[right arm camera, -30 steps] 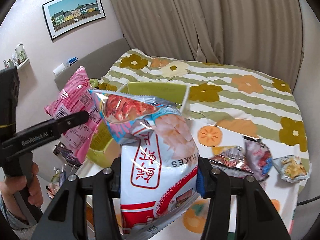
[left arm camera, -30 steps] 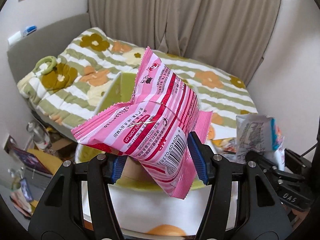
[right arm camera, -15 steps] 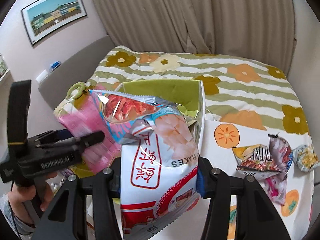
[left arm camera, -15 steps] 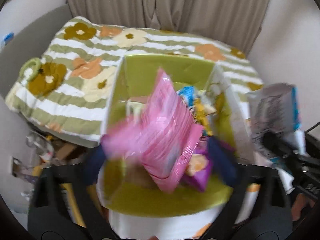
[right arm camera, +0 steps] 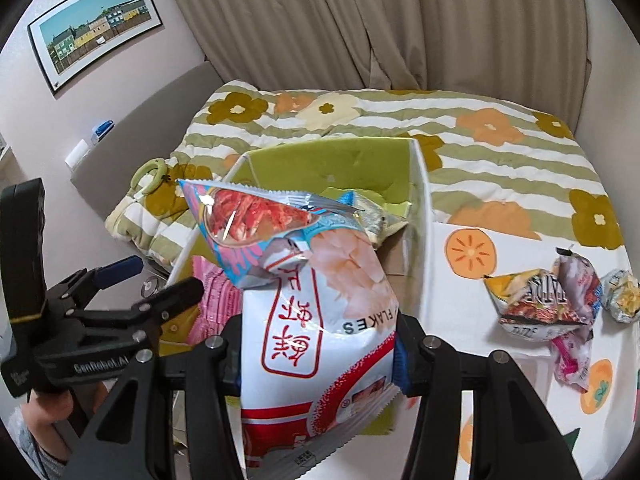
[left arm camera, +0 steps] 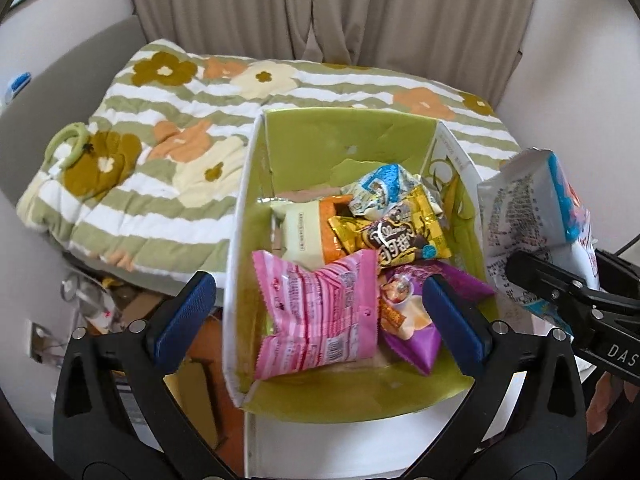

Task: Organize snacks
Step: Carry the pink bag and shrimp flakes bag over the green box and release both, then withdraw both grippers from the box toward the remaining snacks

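2 grippers over the green box [left arm camera: 344, 140]: left gripper [left arm camera: 320, 320] spread wide, empty, above the pink packet [left arm camera: 320, 312] inside. Right gripper [right arm camera: 320, 356] clamps the shrimp-flakes bag [right arm camera: 316, 320] near the box's right wall.

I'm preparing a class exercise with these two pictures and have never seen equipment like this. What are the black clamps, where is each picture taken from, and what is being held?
There is no robot here: a person holds a hand-operated gripper in each hand, each with a camera looking along its two fingers. In the left camera's view, the left gripper is open above a green box holding snacks, including a pink packet. In the right camera's view, the right gripper clamps a shrimp flakes bag. More snack packets lie on the white cloth beside the box.
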`<state>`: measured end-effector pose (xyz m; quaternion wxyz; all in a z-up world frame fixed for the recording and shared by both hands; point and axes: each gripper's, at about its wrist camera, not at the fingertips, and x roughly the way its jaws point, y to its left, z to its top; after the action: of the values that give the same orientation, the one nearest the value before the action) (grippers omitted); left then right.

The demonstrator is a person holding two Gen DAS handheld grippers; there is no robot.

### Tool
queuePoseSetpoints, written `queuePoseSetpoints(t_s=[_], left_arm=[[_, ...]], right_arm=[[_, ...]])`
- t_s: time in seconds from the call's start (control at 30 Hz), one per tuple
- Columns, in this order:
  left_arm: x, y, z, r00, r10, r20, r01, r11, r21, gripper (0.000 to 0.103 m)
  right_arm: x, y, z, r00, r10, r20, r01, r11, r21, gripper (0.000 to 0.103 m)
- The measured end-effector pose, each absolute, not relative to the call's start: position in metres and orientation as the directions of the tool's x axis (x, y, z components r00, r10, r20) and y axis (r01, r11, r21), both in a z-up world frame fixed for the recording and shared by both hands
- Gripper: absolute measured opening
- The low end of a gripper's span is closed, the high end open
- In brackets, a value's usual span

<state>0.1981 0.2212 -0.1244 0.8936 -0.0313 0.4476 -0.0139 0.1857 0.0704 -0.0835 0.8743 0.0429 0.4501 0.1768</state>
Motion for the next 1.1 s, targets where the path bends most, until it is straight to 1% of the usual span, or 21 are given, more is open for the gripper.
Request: queuePoseSetpoints(t_s=[0.17,0.23,0.27,0.3,0.4,0.67,0.93,1.1], left_arm=[[0.203,0.228,-0.129,0.592,-0.032,-0.805,-0.013,0.999,-0.049,0.102],[0.203,0.231,-0.13,0.588,-0.019,-0.809,-0.02,0.999,-0.038,0.102],[0.202,0.233,-0.131,0.587,-0.013,-0.809,-0.022,0.999,-0.032,0.102],[0.201,0.235,-0.131,0.587,-0.007,-0.809,-0.026,0.999,-0.028,0.102],[0.199,0.243,-0.133,0.586,-0.003,-0.81,-0.037,0.999,-0.031,0.102],[0.192,0.248,-0.137,0.584,-0.022,-0.812,-0.039,0.998,-0.055,0.102],[0.181,0.246,-0.123,0.603,-0.03,-0.797,-0.027,0.998,-0.058,0.102],[0.173,0.237,-0.109,0.625,-0.023,-0.78,-0.008,0.999,-0.036,0.102]], right_arm=[[0.193,0.082,-0.091,0.525,0.342,-0.779,-0.264,0.936,0.233,0.051],[0.195,0.082,-0.094,0.53,0.348,-0.774,-0.249,0.936,0.25,0.065],[0.194,0.081,-0.094,0.536,0.355,-0.766,-0.244,0.934,0.261,0.089],[0.193,0.08,-0.094,0.55,0.368,-0.75,-0.239,0.93,0.28,0.103],[0.189,0.077,-0.093,0.572,0.381,-0.726,-0.231,0.924,0.304,0.103],[0.181,0.079,-0.094,0.561,0.352,-0.749,-0.221,0.936,0.274,0.103],[0.168,0.078,-0.085,0.564,0.344,-0.751,-0.234,0.938,0.254,0.103],[0.156,0.075,-0.07,0.591,0.32,-0.741,-0.227,0.947,0.228,0.103]])
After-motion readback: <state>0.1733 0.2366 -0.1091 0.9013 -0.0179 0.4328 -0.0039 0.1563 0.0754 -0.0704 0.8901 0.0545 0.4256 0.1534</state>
